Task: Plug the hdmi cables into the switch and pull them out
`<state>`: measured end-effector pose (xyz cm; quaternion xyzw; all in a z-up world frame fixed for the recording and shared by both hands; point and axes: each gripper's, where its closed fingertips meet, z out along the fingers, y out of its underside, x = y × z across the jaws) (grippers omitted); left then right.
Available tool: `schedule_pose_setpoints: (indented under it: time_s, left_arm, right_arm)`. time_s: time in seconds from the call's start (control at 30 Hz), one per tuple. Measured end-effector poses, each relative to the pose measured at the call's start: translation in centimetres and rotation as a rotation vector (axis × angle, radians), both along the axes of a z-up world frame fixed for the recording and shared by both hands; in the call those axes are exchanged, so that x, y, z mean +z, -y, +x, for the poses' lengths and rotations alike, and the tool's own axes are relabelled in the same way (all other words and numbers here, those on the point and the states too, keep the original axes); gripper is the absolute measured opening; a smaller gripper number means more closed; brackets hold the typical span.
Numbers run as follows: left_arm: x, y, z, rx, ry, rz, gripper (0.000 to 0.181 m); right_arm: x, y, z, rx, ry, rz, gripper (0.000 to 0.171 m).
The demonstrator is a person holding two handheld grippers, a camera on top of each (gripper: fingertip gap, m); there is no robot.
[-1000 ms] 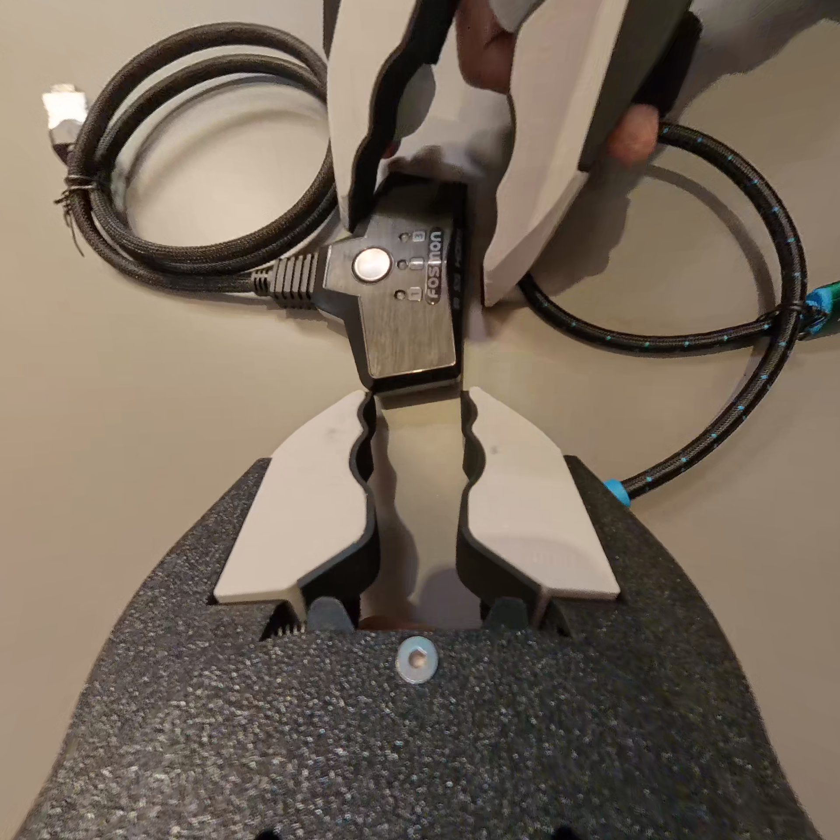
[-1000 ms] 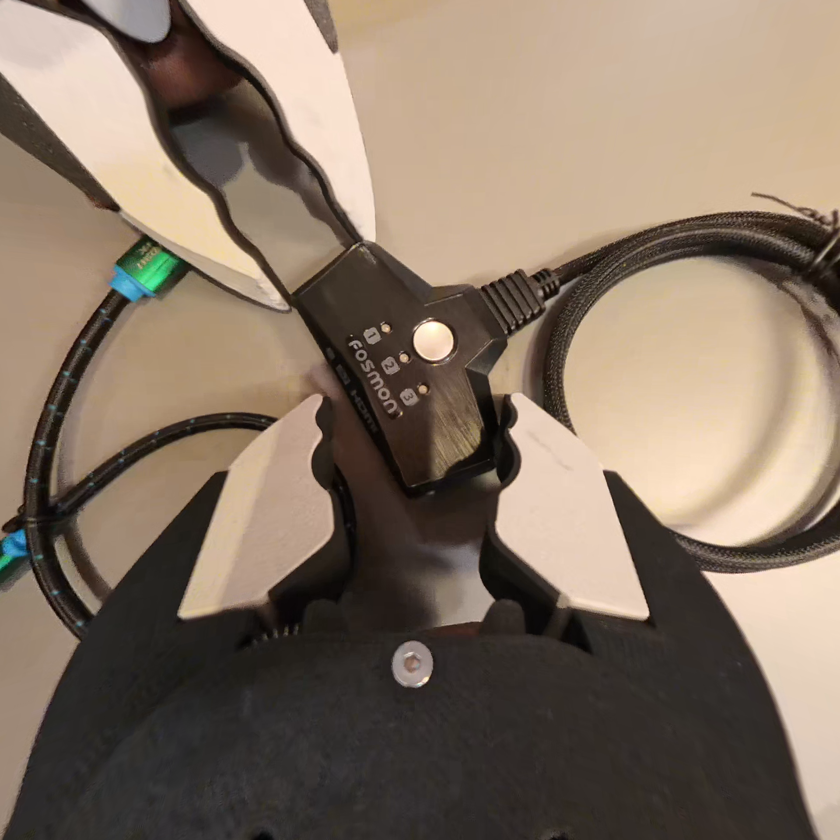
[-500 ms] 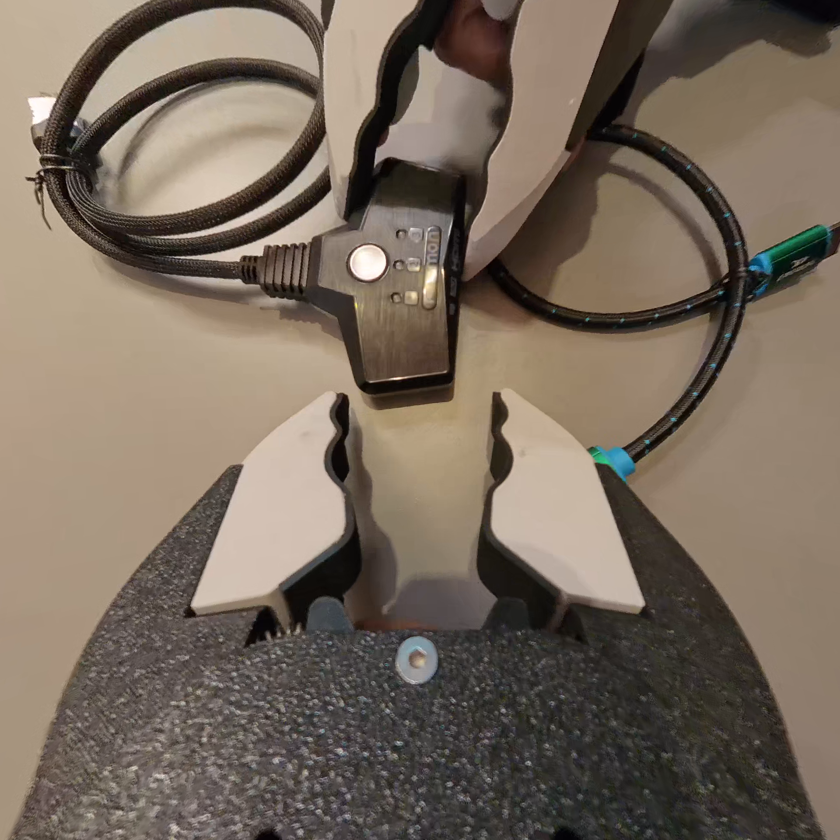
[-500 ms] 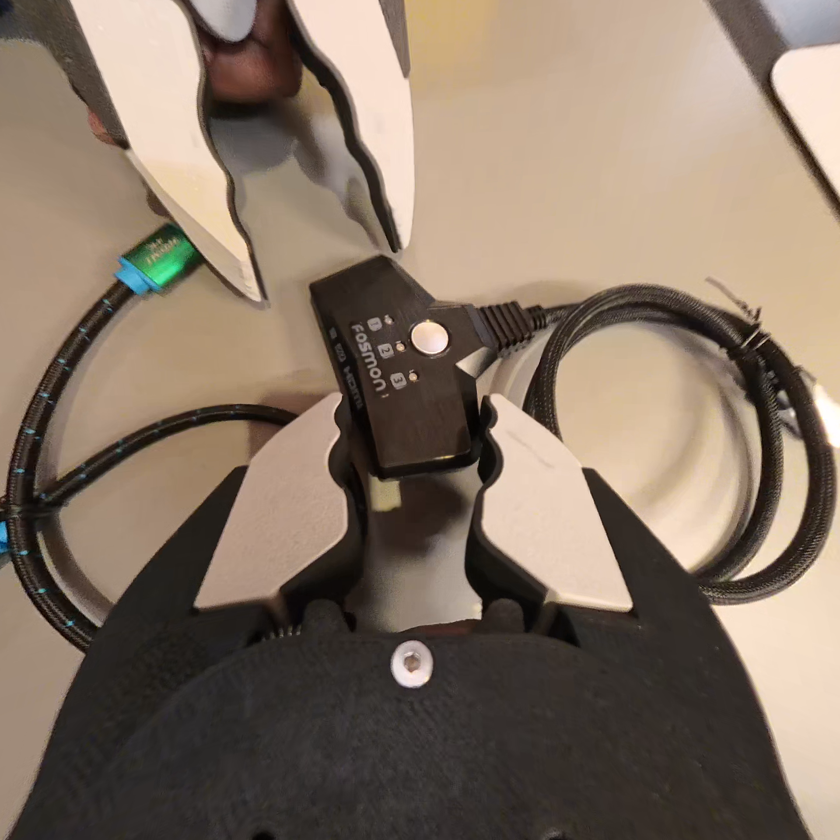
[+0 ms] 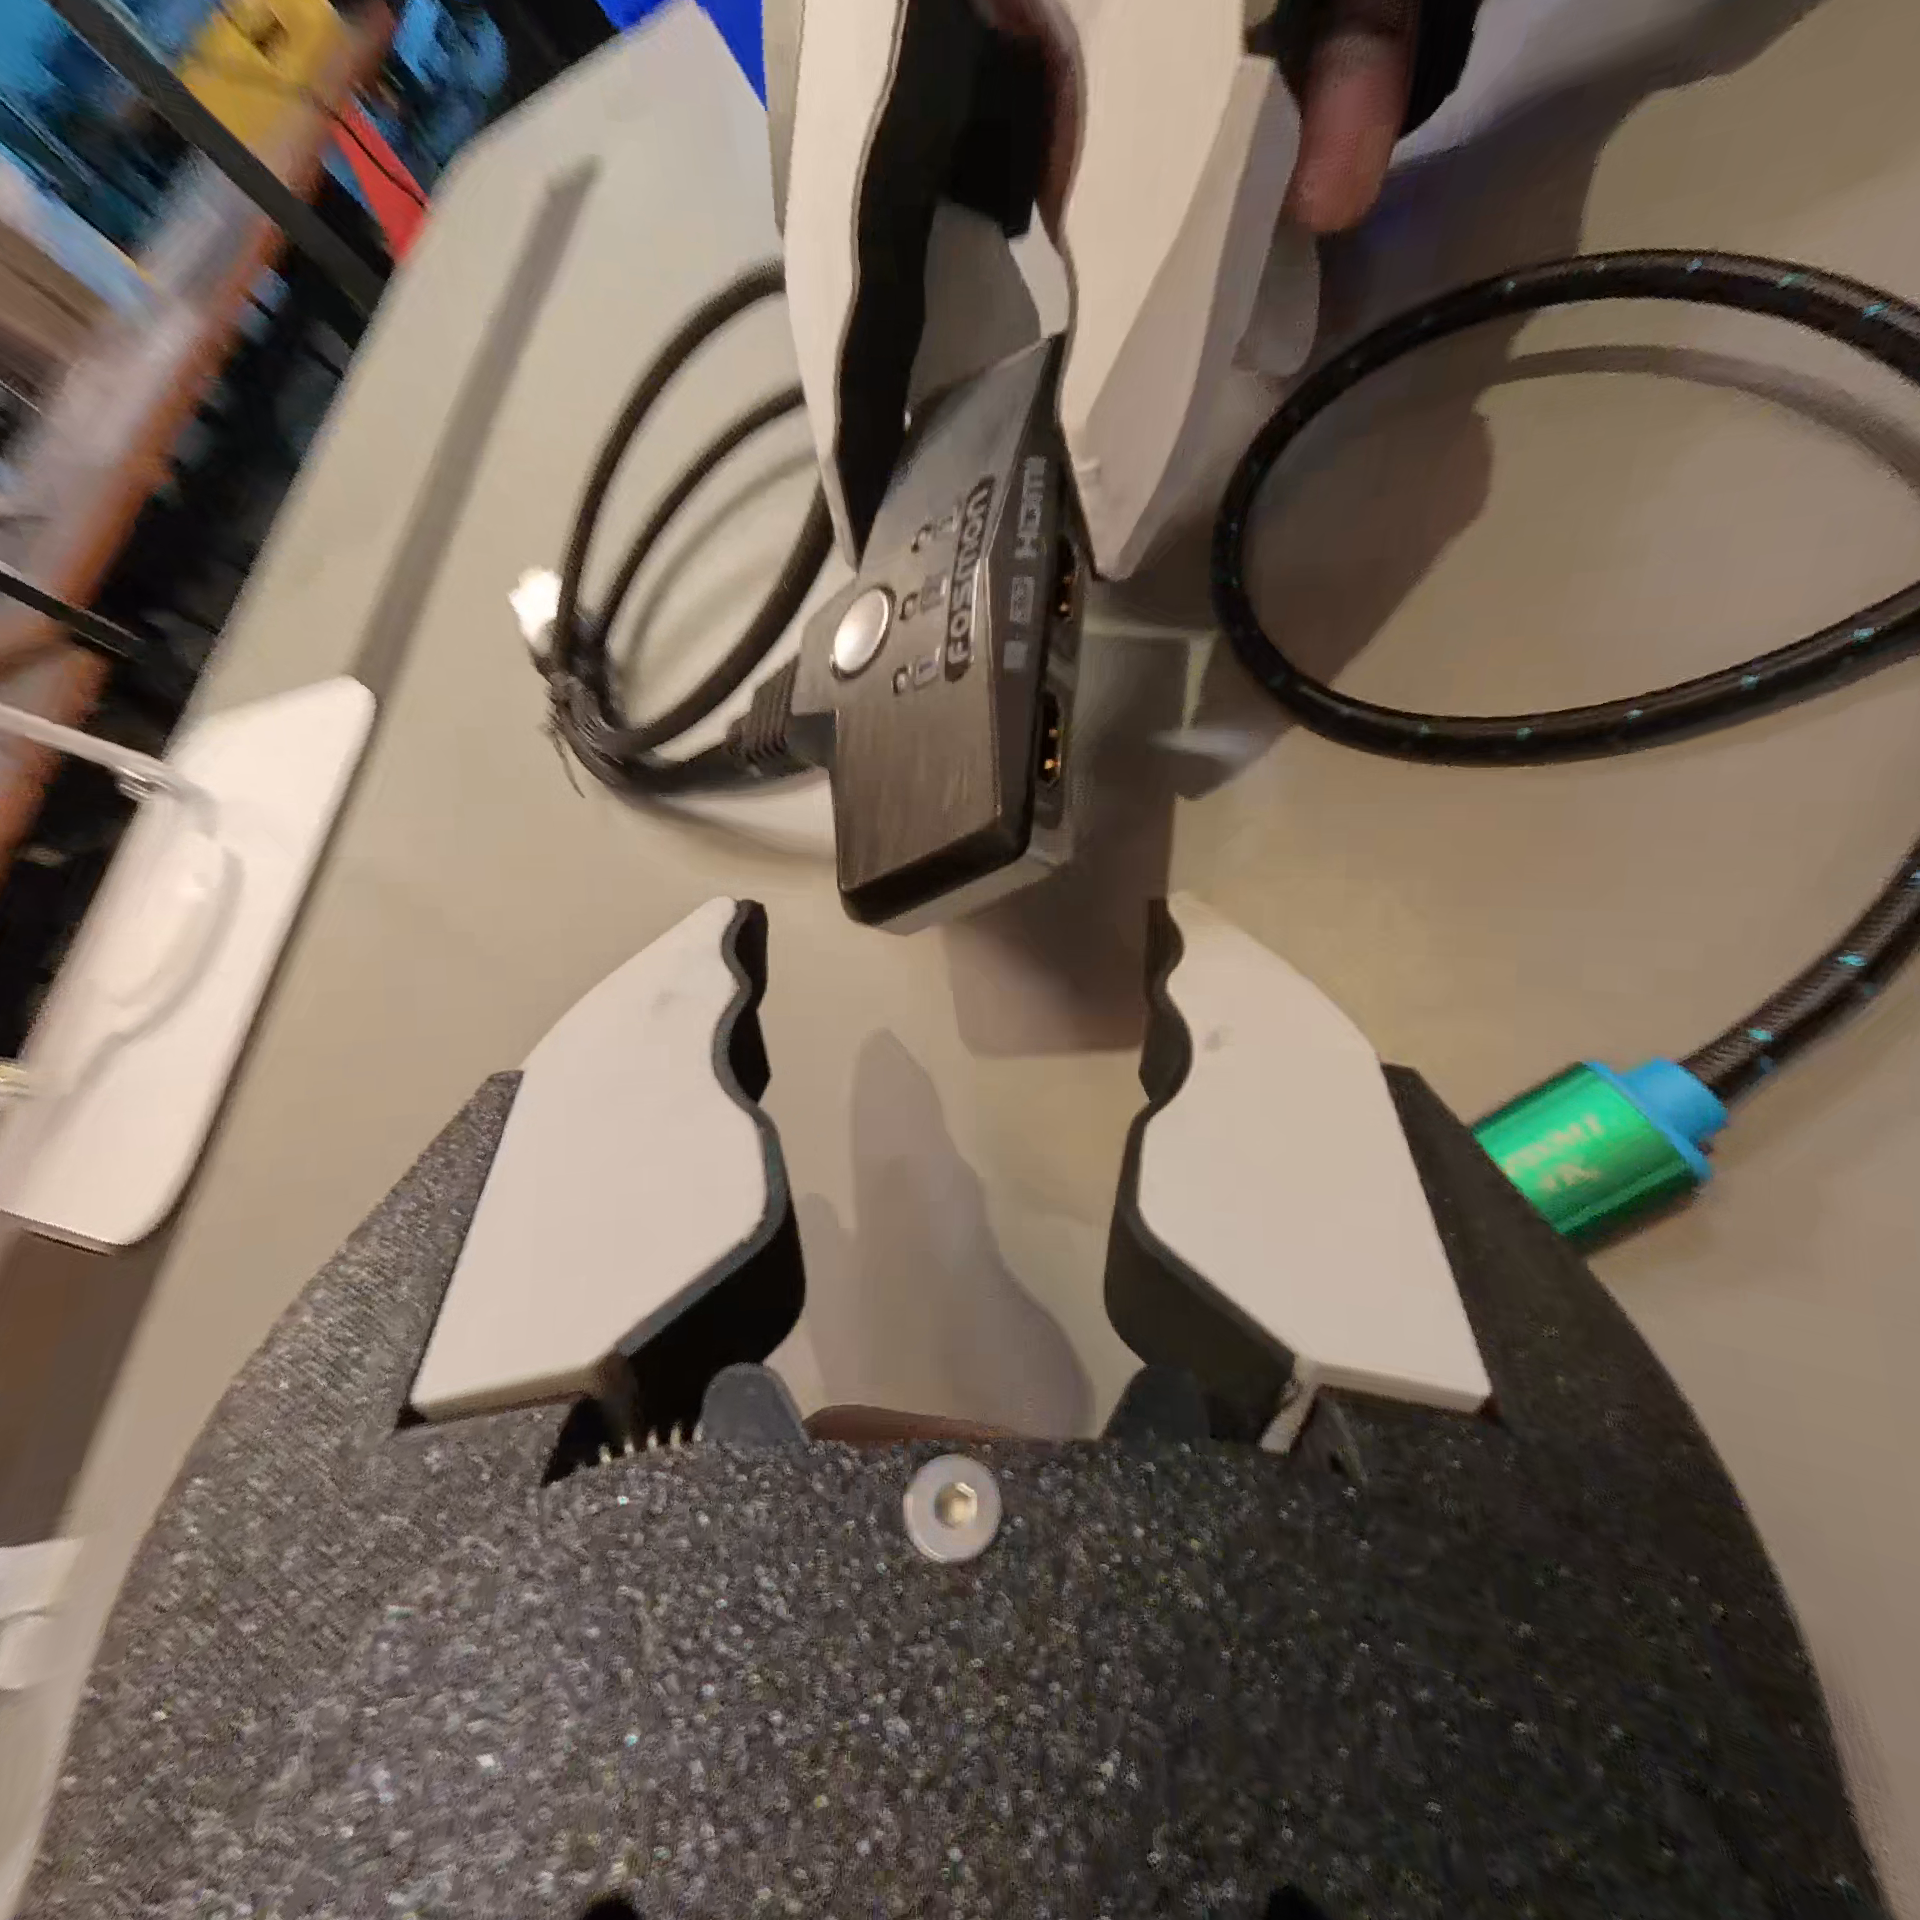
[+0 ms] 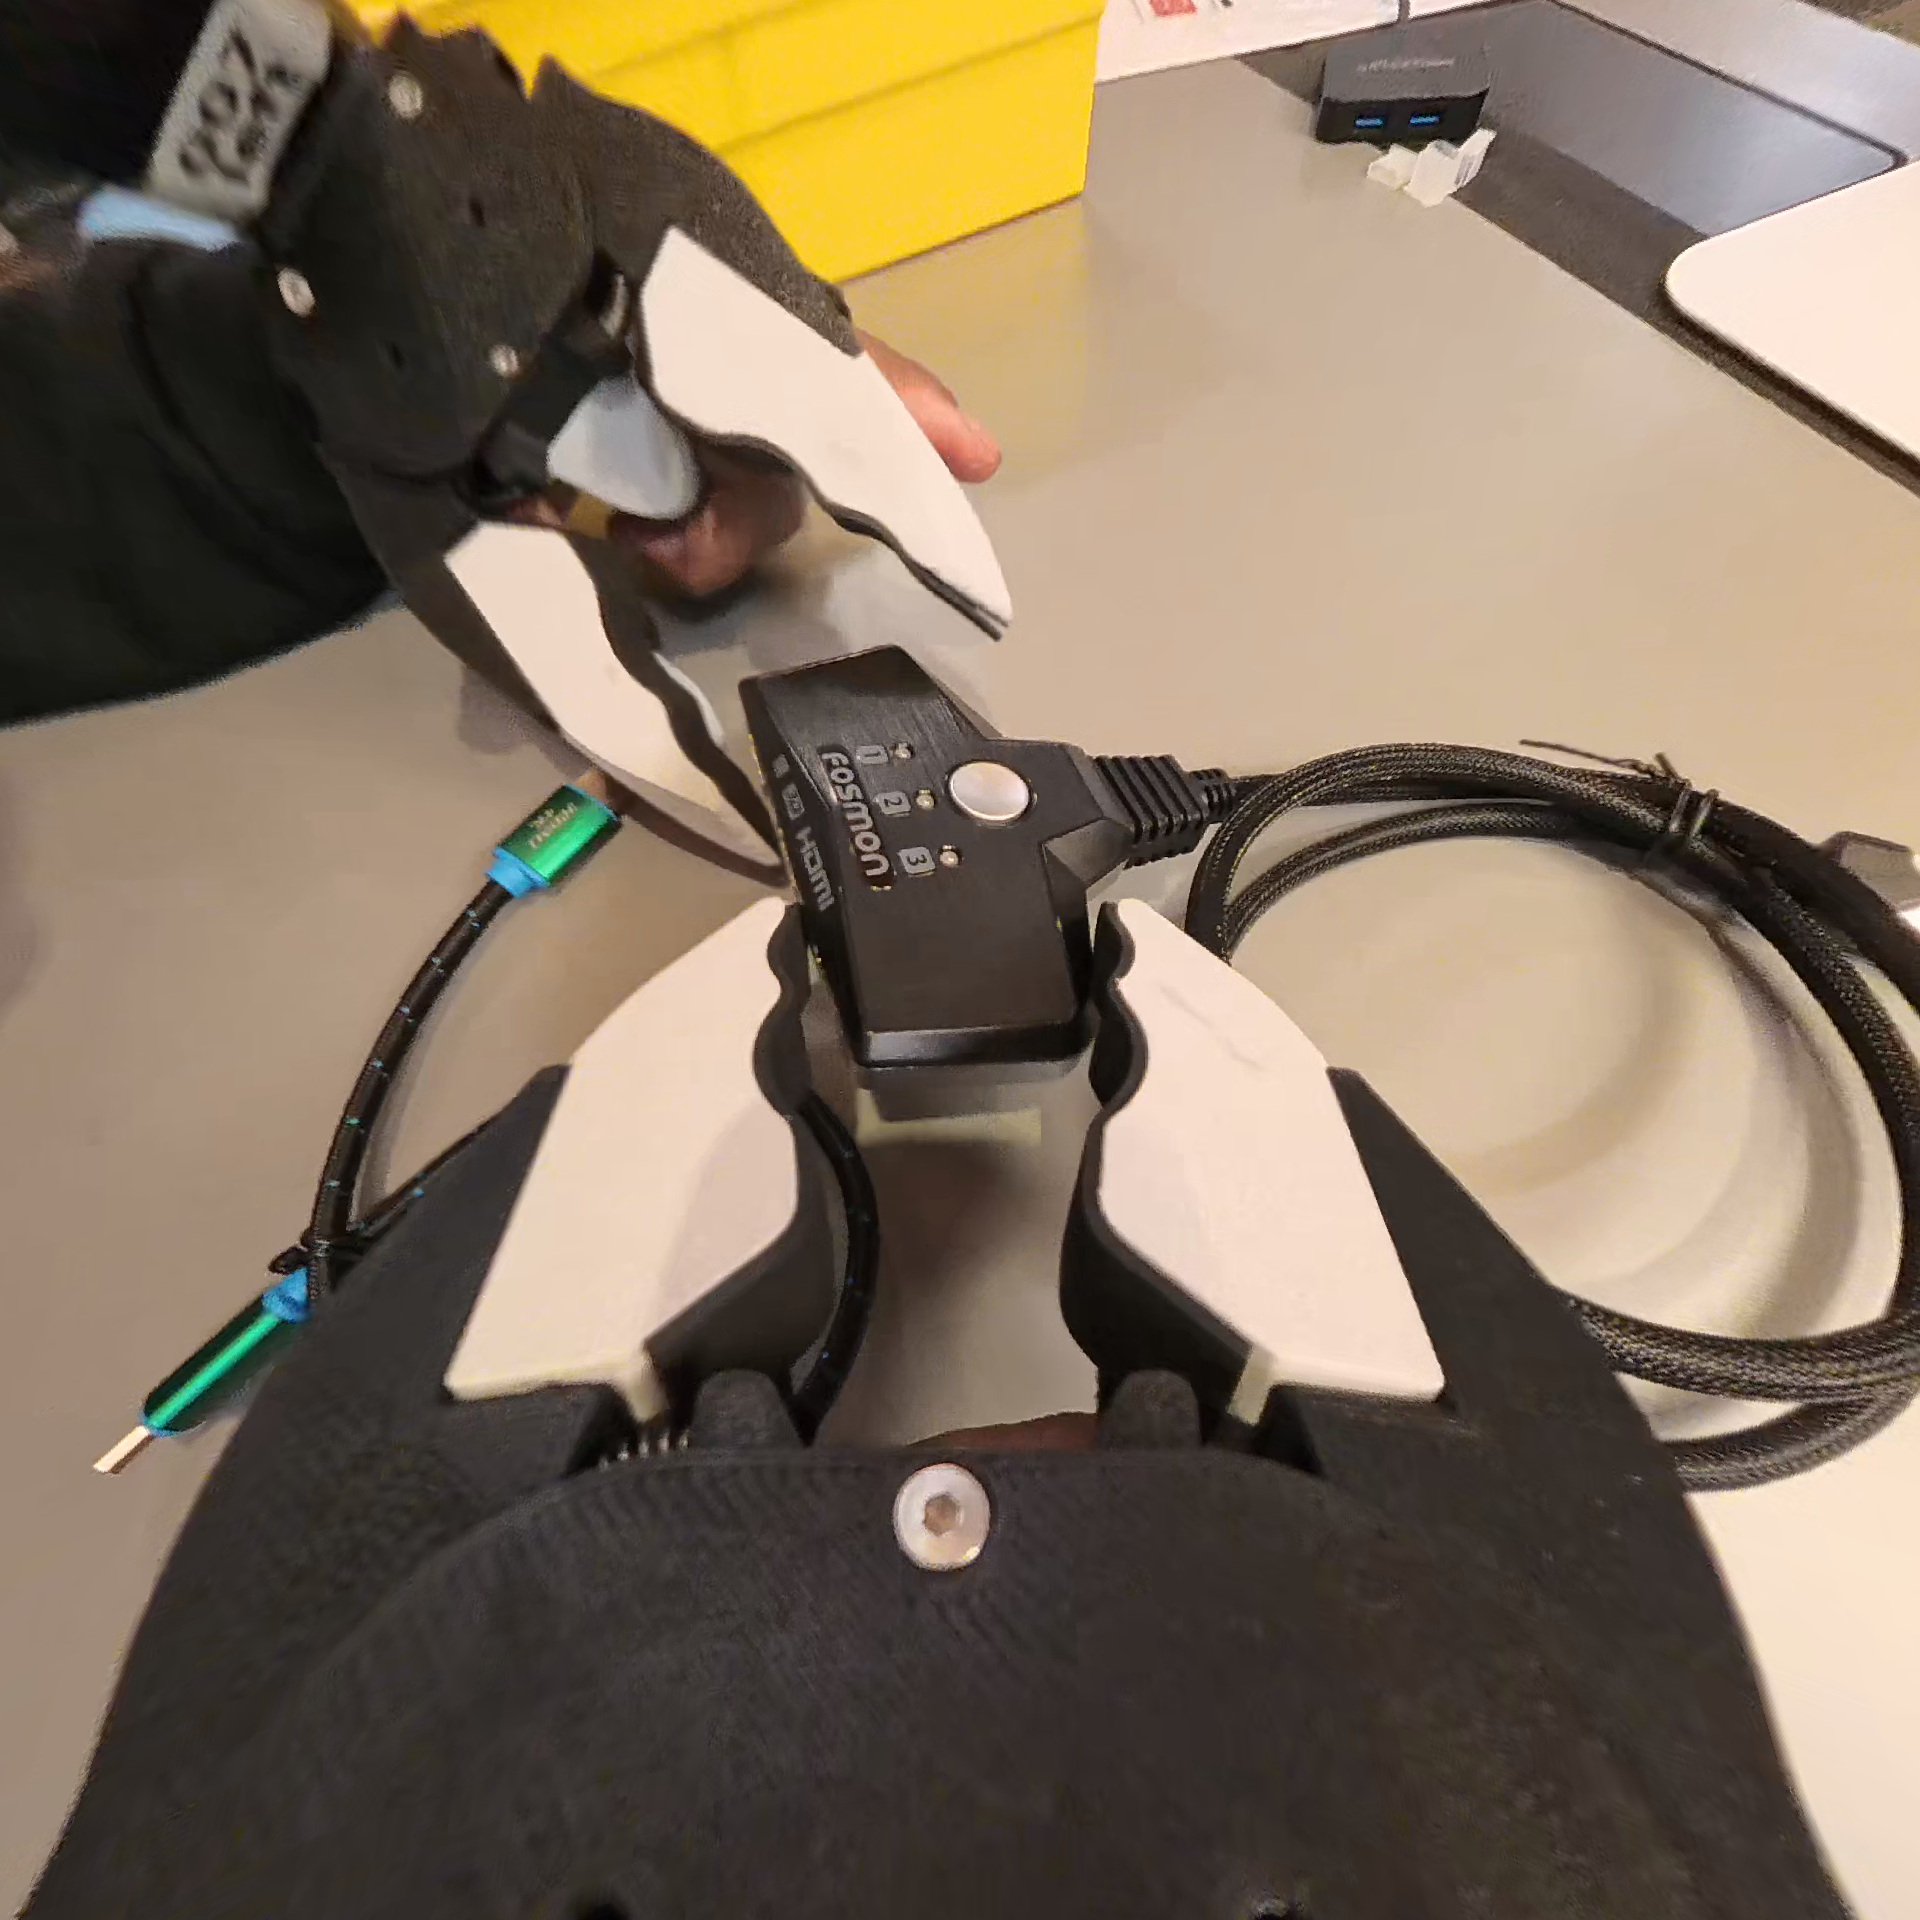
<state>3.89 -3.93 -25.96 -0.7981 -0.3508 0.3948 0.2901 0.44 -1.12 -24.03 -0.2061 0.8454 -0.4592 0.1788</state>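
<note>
- My right gripper (image 6: 940,971) has its fingers clamped on the near end of the switch (image 6: 935,862), raised and tilted off the tabletop (image 6: 1351,520).
- My left gripper (image 5: 951,935) is wide apart, holding nothing, just short of the switch.
- No cable is plugged in yet; next, I judge, the left must take the green metal plug (image 5: 1590,1153) of the braided hdmi cable (image 5: 1351,707), lying just right of it.
- The switch is brushed black, T-shaped, ports facing sideways.
</note>
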Motion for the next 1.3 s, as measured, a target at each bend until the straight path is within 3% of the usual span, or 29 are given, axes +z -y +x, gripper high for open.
schedule_pose_setpoints:
  time_s: [0.03, 0.23, 0.33, 0.57, 0.93, 1.1, 1.3]
  left_arm:
    - [0.3, -0.1, -0.4, -0.006, -0.05, -0.032, 0.07]
    - [1.8, -1.0, -1.4, -0.047, -0.285, -0.206, 0.062]
    - [3.1, -2.4, -1.2, -0.107, -0.393, -0.18, 0.051]
    - [3.0, -3.4, -1.1, -0.149, -0.422, -0.233, 0.03]
    - [4.3, -0.4, -1.3, -0.035, -0.473, -0.437, 0.023]
    - [5.4, 2.8, -1.0, 0.087, -0.501, -0.515, 0.023]
    - [6.1, 4.3, -0.8, 0.162, -0.524, -0.597, 0.022]
  right_arm:
    - [0.2, 0.0, 0.1, 0.003, 0.024, -0.002, 0.053]
    - [1.5, -0.6, 1.4, 0.095, 0.142, -0.049, 0.052]
    - [1.6, -0.9, 2.2, 0.142, 0.144, -0.066, 0.052]
    - [1.5, -1.2, 2.9, 0.189, 0.135, -0.084, 0.05]
    - [3.2, 0.0, 0.9, 0.018, 0.029, -0.17, 0.044]
    - [6.3, -1.0, 3.2, 0.054, 0.127, -0.22, 0.036]
    - [1.8, -2.9, 10.5, 0.211, 0.0, 0.021, 0.043]
